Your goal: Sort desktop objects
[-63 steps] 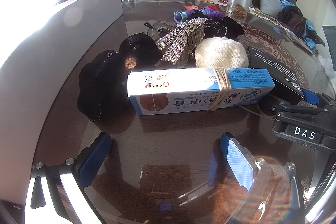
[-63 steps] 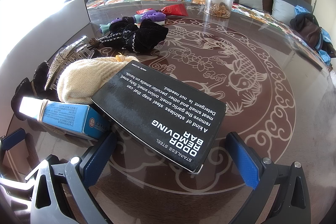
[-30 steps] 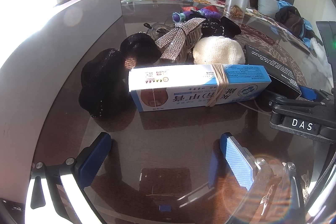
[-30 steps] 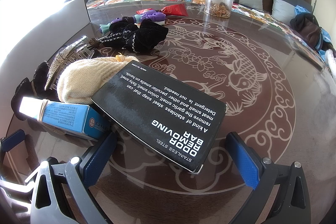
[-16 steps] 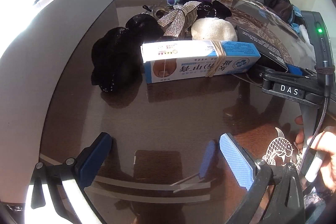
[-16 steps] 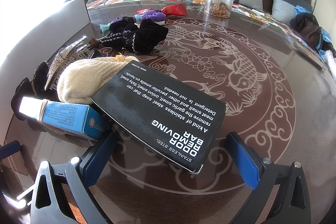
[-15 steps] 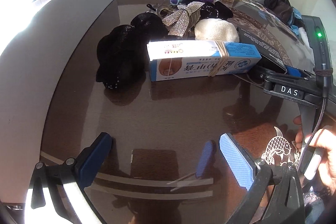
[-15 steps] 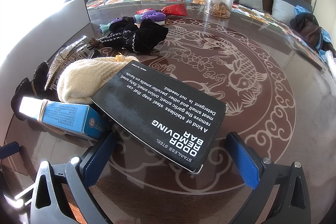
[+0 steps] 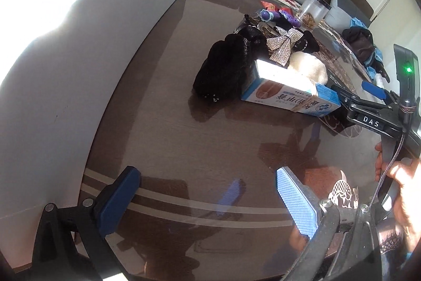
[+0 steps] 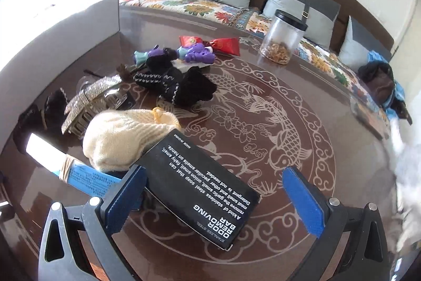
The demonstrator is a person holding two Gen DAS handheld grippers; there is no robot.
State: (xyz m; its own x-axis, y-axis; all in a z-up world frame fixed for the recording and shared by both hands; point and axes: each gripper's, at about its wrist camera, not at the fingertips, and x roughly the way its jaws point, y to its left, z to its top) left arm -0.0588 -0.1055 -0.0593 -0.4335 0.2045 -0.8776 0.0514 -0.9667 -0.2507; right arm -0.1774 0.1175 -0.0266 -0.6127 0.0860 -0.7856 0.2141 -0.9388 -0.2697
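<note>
The left tool (image 9: pixel 208 195) hangs wide open over bare glossy bench (image 9: pixel 168 138), holding nothing; its view alone shows a hand (image 9: pixel 402 191) gripping the right tool's handle. The right tool (image 10: pixel 214 198), also spread wide and empty, straddles the near end of a flat black box (image 10: pixel 202 191), whose long axis runs from near right to far left. Just left lies a blue-and-white carton (image 10: pixel 76 170) banded with rubber, lengthwise across the left view. Behind both rests a cream knitted hat (image 10: pixel 123 133). Farther off stands a clear round jar (image 10: pixel 282 38).
</note>
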